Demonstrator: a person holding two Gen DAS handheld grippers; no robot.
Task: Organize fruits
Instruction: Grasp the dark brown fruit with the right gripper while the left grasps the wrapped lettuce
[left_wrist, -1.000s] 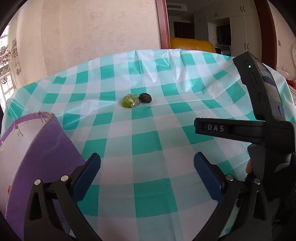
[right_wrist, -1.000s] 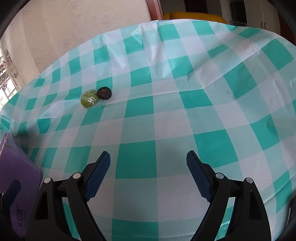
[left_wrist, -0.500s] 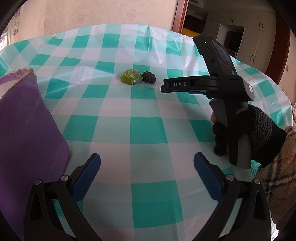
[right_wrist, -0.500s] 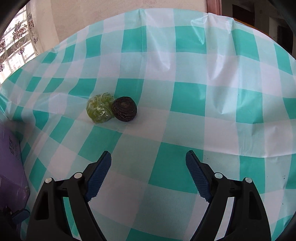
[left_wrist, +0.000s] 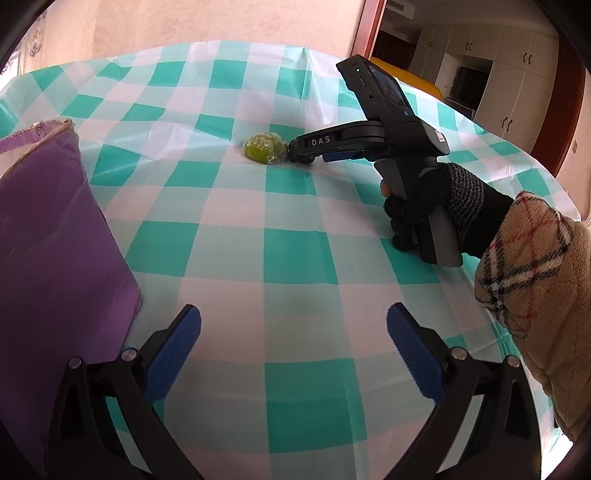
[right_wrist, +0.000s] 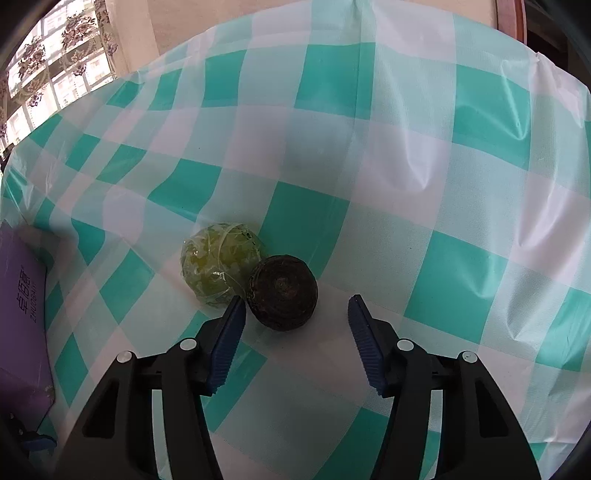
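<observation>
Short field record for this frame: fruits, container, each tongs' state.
fruits: green wrapped fruit touching dark round fruit, both on checked tablecloth
container: purple box, at left
right tongs: closing, dark fruit just ahead of its tips, not gripped
left tongs: open, nothing between them

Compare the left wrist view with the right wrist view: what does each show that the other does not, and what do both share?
Left wrist only: the gloved hand with its plaid sleeve, the right hand-held gripper's body, a doorway with cabinets behind, and the open left hand-held gripper.
Right wrist only: a curtained window, and the right hand-held gripper, its jaws closing but not yet touching the dark fruit, which sits just ahead of the pads.
Both: the checked tablecloth, the wrapped green fruit and the purple box.
</observation>
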